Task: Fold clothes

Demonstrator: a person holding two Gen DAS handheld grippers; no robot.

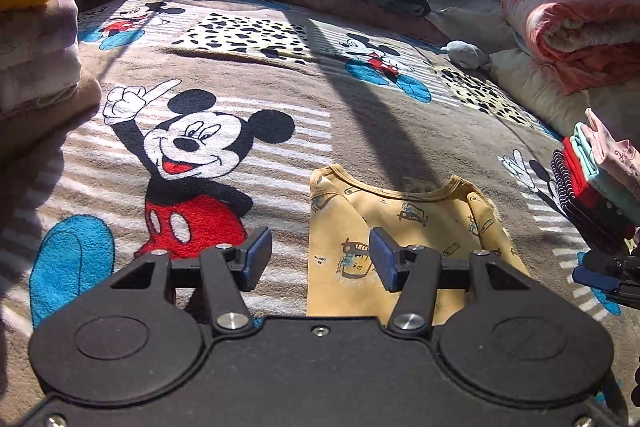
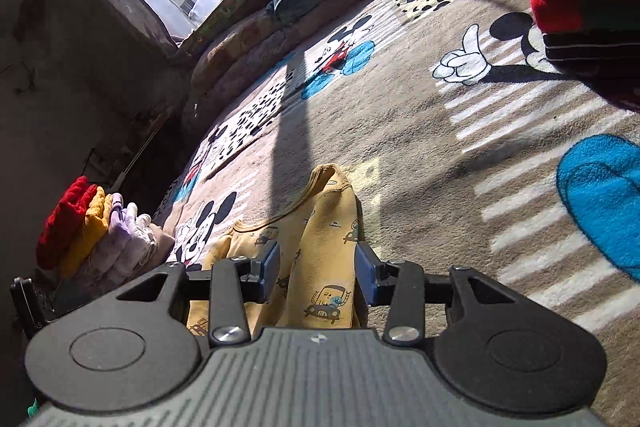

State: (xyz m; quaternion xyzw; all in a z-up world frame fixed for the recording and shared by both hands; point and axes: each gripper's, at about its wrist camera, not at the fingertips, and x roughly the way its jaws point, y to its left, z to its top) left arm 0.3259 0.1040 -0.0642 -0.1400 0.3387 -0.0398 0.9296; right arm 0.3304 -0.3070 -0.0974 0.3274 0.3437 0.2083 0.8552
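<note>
Your left gripper [image 1: 320, 259] hovers wide apart and empty over the left edge of the yellow car-print shirt [image 1: 400, 227], which lies flat on the Mickey Mouse blanket [image 1: 200, 147]. Your right gripper [image 2: 316, 275], jaws also spread, straddles its near right side.

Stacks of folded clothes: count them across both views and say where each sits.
2. One stack with red and yellow knits on top sits left of the yellow shirt; one stack sits right. More may be out of frame.

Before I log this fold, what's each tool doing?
Left tool: open, holding nothing.
Right tool: open around the yellow shirt's sleeve, not gripping.
</note>
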